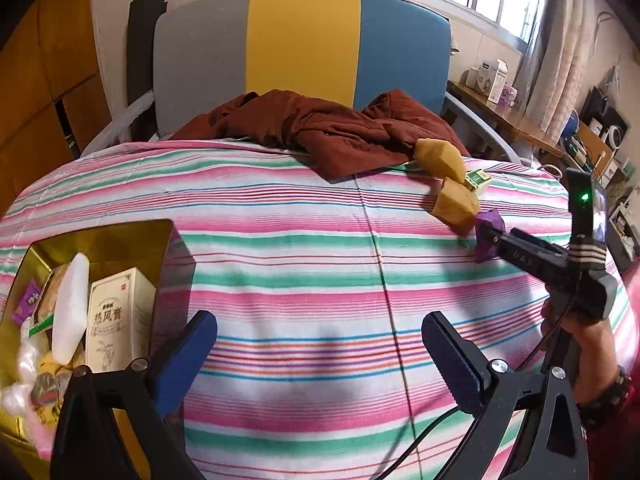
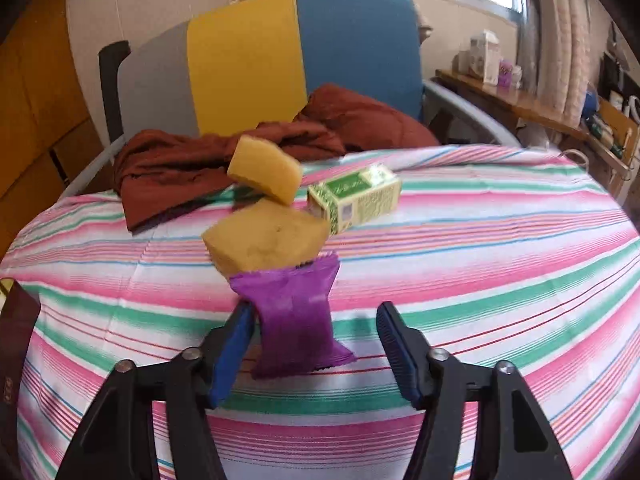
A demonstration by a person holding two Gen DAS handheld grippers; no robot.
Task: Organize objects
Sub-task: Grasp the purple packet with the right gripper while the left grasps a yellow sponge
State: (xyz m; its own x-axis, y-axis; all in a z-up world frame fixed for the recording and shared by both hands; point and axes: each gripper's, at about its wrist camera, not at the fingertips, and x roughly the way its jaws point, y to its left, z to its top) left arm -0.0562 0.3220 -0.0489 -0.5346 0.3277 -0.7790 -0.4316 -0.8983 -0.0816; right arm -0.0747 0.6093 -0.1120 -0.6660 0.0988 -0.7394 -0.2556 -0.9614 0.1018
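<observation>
On the striped bedspread [image 2: 460, 240], your right gripper [image 2: 316, 344] straddles the purple packet [image 2: 294, 316], its tips low at the cloth. Its jaws stand apart: the left pad looks to be touching the packet's edge, though blur makes that hard to confirm, and the right pad is clearly off it with bare cloth between. So nothing is held yet; I'd judge you are lined up to pinch the packet across its narrow waist, which is the sensible place, since the crimped ends would slip.

Your left gripper [image 1: 320, 356] hangs over bare bedspread, jaws wide and empty. It sits just beside the gold tin [image 1: 100, 236] at the near left, which seems to be where things are being gathered, so that hand is probably waiting out of the way.

Count what lies loose: one purple packet, two yellow sponge blocks [image 2: 266, 242], one propped on the other just behind the packet, and one green carton [image 2: 354, 196] lying on its side touching the lower block. A rust-red garment [image 1: 320, 132] is heaped by the headboard, well apart from your work.

In the tin you already have one tall cream box [image 1: 118, 316], one white foam piece [image 1: 72, 304] leaning on it, and a jumble of small wrappers too crowded to count.
</observation>
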